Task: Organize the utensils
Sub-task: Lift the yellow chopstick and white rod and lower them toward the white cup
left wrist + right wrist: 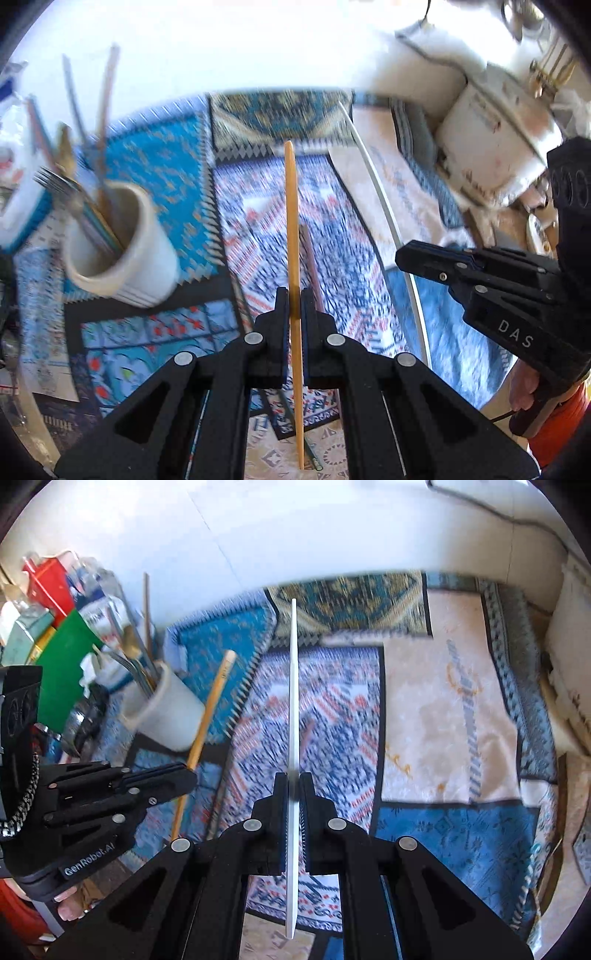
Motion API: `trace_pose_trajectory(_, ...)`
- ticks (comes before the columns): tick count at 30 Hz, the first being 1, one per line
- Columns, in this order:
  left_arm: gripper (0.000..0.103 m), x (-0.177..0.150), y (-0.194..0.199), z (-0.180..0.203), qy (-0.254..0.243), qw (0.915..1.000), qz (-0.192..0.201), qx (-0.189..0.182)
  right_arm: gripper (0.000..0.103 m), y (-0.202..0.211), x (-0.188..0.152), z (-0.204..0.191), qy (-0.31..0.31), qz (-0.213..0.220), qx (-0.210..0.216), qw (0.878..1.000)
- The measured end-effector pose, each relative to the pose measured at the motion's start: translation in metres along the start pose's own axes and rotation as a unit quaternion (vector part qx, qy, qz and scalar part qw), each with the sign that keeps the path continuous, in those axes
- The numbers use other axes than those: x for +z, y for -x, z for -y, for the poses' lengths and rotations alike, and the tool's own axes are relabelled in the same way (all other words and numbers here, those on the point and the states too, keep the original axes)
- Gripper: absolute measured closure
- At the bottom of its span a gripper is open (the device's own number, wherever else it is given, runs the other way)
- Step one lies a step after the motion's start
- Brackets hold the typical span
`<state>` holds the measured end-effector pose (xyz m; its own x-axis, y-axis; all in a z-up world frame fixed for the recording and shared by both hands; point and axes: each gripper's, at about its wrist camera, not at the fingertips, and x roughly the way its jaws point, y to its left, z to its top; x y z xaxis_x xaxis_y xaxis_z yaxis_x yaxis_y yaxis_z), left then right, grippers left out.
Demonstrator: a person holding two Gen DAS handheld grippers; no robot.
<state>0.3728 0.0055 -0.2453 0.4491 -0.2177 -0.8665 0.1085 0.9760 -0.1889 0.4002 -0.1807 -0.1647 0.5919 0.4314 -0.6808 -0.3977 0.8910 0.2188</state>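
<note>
My left gripper [294, 295] is shut on a yellow wooden chopstick [291, 206] that points away over the patterned cloth; the stick also shows in the right wrist view [212, 705]. My right gripper [293, 777] is shut on a white chopstick [293, 686], seen in the left wrist view [373, 173] as a thin white rod. A white mug [125, 251] holding forks, a spoon and other sticks stands to the left; it also shows in the right wrist view [166, 709]. Both grippers are held above the cloth, right of the mug.
A patchwork cloth in blue, white and beige [443, 716] covers the table. Boxes and packets [55, 627] crowd the left behind the mug. A white appliance [491, 140] stands at the right. A brown stick [312, 258] lies on the cloth under the left gripper.
</note>
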Motion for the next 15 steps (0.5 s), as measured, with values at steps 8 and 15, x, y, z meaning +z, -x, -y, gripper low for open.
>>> trace_pose_trajectory(8,0.099,0.015,0.064,-0.028,0.025,0.9950,0.092,0.030,0.097,0.024,0.034,-0.041,0.031,0.062,0.026,0.997)
trace_pose_trajectory(15,0.099,0.027,0.110,-0.061,0.051,0.9853,0.153,0.055,0.097,0.035,0.060,-0.085,0.063,0.110,0.049,0.991)
